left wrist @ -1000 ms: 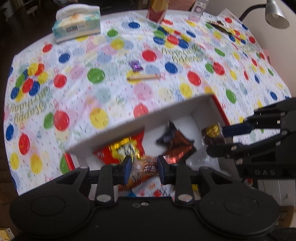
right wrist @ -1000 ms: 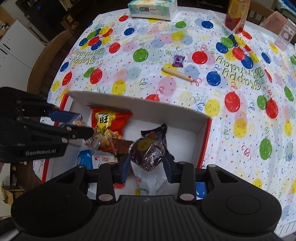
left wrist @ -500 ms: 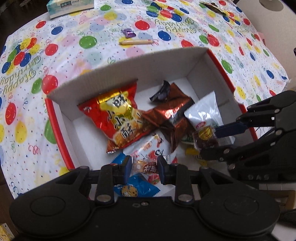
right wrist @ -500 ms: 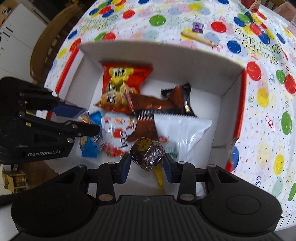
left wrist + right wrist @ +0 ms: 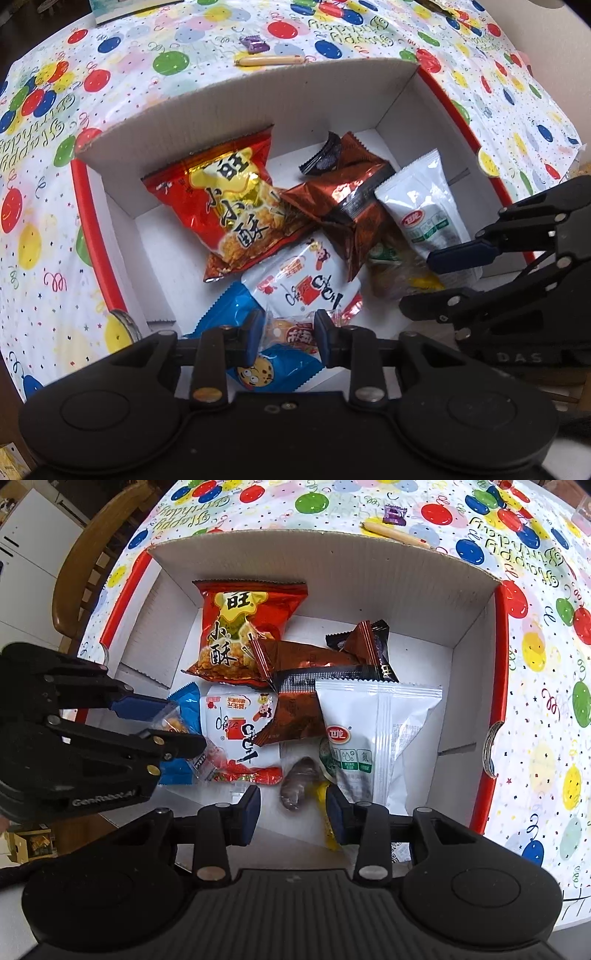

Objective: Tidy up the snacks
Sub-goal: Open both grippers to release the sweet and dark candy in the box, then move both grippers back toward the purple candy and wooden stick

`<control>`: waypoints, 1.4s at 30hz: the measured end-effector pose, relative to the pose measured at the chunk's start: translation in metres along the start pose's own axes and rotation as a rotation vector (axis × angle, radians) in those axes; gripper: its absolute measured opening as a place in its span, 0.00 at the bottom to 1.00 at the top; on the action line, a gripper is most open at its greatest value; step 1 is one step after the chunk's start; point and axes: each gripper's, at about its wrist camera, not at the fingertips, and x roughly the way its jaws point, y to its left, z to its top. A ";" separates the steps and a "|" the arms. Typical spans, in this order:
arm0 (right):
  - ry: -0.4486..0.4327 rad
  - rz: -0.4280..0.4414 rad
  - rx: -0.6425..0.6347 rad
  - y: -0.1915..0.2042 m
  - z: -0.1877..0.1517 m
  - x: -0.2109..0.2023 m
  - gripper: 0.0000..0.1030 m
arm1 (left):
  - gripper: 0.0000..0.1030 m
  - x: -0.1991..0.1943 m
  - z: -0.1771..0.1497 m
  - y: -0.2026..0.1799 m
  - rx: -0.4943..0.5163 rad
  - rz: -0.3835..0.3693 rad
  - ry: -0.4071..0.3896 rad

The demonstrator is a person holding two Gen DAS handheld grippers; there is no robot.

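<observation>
A white cardboard box (image 5: 258, 88) (image 5: 332, 554) with red outer sides holds several snack packets: a red bag (image 5: 229, 199) (image 5: 243, 627), a brown foil packet (image 5: 343, 199) (image 5: 295, 705) and a white packet (image 5: 424, 210) (image 5: 373, 731). My left gripper (image 5: 288, 332) (image 5: 177, 723) is shut on a small orange snack packet (image 5: 291, 328) (image 5: 171, 720) low over the box's near left part. My right gripper (image 5: 293, 812) (image 5: 419, 282) stands open. A dark brown wrapped snack (image 5: 297, 782) lies on the box floor just ahead of its fingers.
A white-and-red packet (image 5: 236, 731) and a blue packet (image 5: 273, 369) lie under the left gripper. Beyond the box, a purple candy (image 5: 254, 43) (image 5: 394, 514) and a tan stick snack (image 5: 271, 60) (image 5: 395, 533) lie on the balloon tablecloth. A wooden chair (image 5: 92, 554) stands at the left.
Both grippers came down over the box. The right gripper opened and let go of the dark brown snack, which now lies in the box. The left still holds its packet.
</observation>
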 end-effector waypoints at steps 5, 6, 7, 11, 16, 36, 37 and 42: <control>-0.012 0.013 0.010 0.000 0.000 -0.003 0.41 | 0.30 0.003 -0.003 0.002 0.001 0.009 -0.001; -0.012 0.017 0.011 0.000 0.000 -0.003 0.41 | 0.30 0.004 -0.003 0.002 0.000 0.008 -0.002; -0.012 0.021 0.012 0.000 0.000 -0.003 0.42 | 0.31 0.004 -0.004 0.003 -0.001 0.005 -0.002; -0.029 0.027 0.004 0.002 -0.002 -0.009 0.52 | 0.41 0.002 -0.005 0.001 0.006 -0.007 -0.012; -0.061 0.025 -0.003 0.003 -0.003 -0.023 0.54 | 0.55 -0.008 -0.005 -0.004 0.020 -0.004 -0.045; -0.220 -0.017 0.010 -0.015 0.019 -0.092 0.68 | 0.94 -0.076 0.023 -0.001 0.022 0.088 -0.260; -0.229 -0.020 0.014 -0.017 0.021 -0.094 0.68 | 0.96 -0.079 0.026 -0.001 0.021 0.090 -0.271; -0.271 -0.032 0.022 -0.024 0.035 -0.104 0.75 | 0.99 -0.089 0.043 0.000 0.011 0.115 -0.314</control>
